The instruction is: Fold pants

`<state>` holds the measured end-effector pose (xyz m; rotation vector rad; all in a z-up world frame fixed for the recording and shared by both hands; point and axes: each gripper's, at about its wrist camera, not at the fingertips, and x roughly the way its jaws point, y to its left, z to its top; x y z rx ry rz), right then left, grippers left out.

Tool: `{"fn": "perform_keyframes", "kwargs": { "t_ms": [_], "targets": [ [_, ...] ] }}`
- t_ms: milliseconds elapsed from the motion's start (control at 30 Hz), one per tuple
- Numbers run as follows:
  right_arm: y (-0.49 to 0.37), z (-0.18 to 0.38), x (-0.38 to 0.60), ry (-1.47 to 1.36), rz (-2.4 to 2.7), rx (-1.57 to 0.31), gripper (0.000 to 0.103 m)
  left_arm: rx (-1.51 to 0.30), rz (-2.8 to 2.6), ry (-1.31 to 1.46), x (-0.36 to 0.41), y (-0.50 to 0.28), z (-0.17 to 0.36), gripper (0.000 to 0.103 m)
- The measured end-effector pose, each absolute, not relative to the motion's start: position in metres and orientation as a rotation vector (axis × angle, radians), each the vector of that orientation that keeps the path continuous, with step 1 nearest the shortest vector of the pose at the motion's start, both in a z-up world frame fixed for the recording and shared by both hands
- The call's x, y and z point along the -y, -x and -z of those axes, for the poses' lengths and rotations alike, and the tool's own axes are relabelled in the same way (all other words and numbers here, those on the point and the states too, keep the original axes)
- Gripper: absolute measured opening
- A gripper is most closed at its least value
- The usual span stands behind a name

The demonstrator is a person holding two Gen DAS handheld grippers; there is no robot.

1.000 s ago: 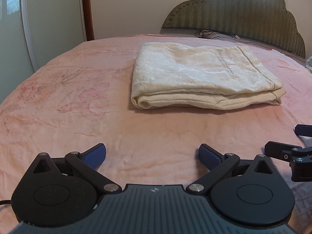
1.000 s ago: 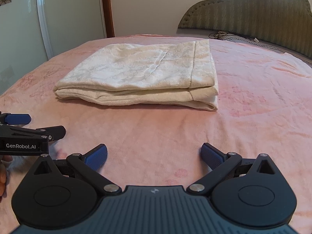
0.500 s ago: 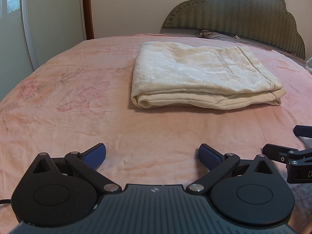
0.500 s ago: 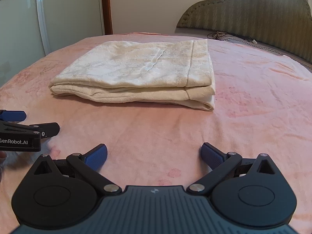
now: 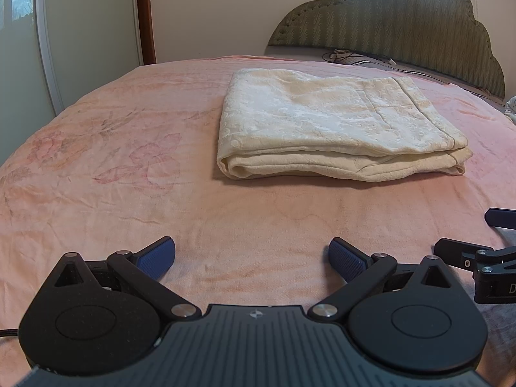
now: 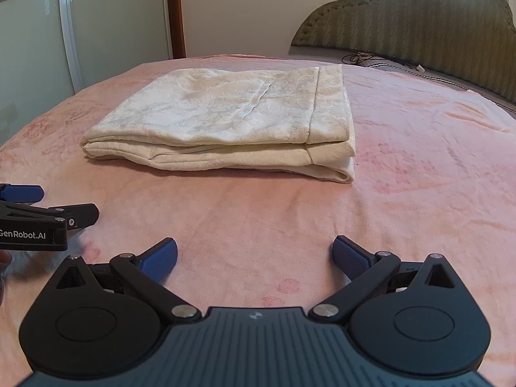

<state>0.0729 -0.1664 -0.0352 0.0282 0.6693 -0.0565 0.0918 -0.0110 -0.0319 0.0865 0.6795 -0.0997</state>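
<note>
The cream pants (image 5: 338, 122) lie folded into a thick rectangular stack on the pink bed (image 5: 113, 167), toward its head end, a little short of the green padded headboard (image 5: 403, 25). Several layers show along the stack's near edge; which end is waistband and which is cuff is hard to make out.

The left tool (image 5: 251, 256) hovers low over the bedspread near the foot edge, its blue pads spread wide with only bare bedspread between them. The right tool (image 6: 254, 254) is just as wide and empty, also well apart from the pants.

In the left wrist view the right tool is cut off by the picture's right edge, with only one blue pad and part of its black linkage visible. In the right wrist view the left tool is likewise cut off at the left edge. A dark cable (image 6: 380, 59) lies by the headboard, too small to identify.
</note>
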Motion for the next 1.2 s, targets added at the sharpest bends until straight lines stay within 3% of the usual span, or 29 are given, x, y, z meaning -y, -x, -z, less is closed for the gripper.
{"fn": "perform_keyframes", "kwargs": {
  "t_ms": [1200],
  "targets": [
    [-0.0731,0.035,0.1684,-0.035,0.083,-0.666,0.103,-0.68,0.1,-0.085,0.0107,-0.0919,0.032,0.103]
  ]
}}
